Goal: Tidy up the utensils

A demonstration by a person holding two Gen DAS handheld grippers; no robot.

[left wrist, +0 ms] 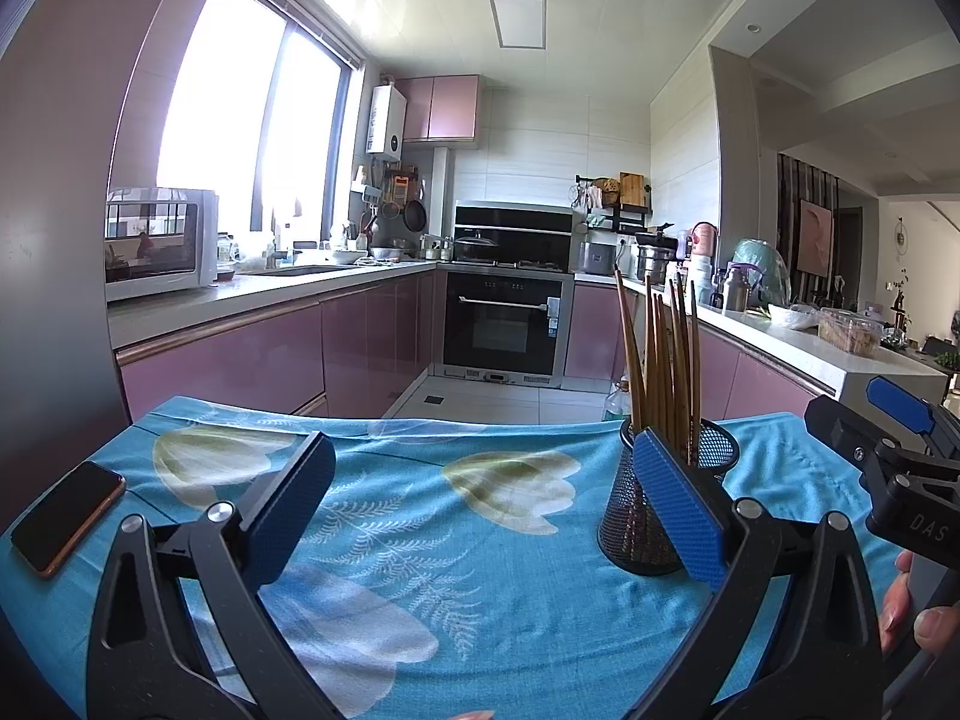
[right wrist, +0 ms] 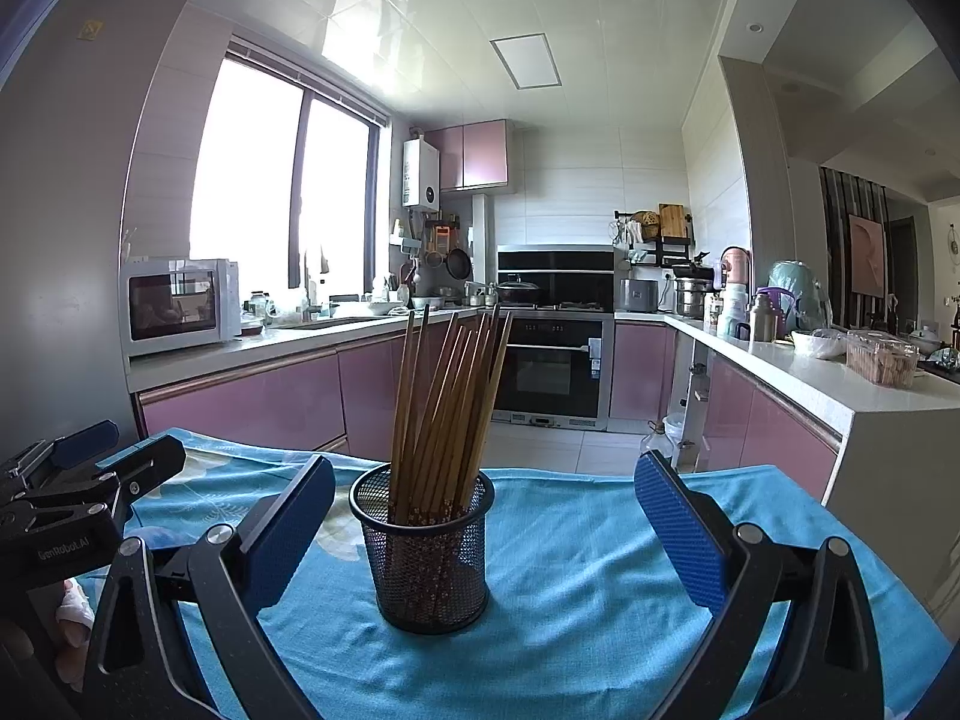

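A black mesh cup (right wrist: 427, 558) stands upright on the blue flowered cloth (right wrist: 570, 540), with several wooden chopsticks (right wrist: 447, 396) fanned out of its top. My right gripper (right wrist: 485, 531) is open, and the cup sits between its blue pads, nearer the left one, touching neither. In the left wrist view the same mesh cup (left wrist: 648, 516) with its chopsticks (left wrist: 663, 360) stands partly behind the right pad. My left gripper (left wrist: 483, 510) is open over bare cloth (left wrist: 480, 540). Each view shows the other gripper at its edge.
A dark phone (left wrist: 67, 516) lies on the cloth's left side. A person's fingers (left wrist: 912, 612) hold the right tool. Beyond the table edge are pink kitchen cabinets (left wrist: 252, 360), an oven (left wrist: 504, 324) and a cluttered white counter (right wrist: 840, 372) at right.
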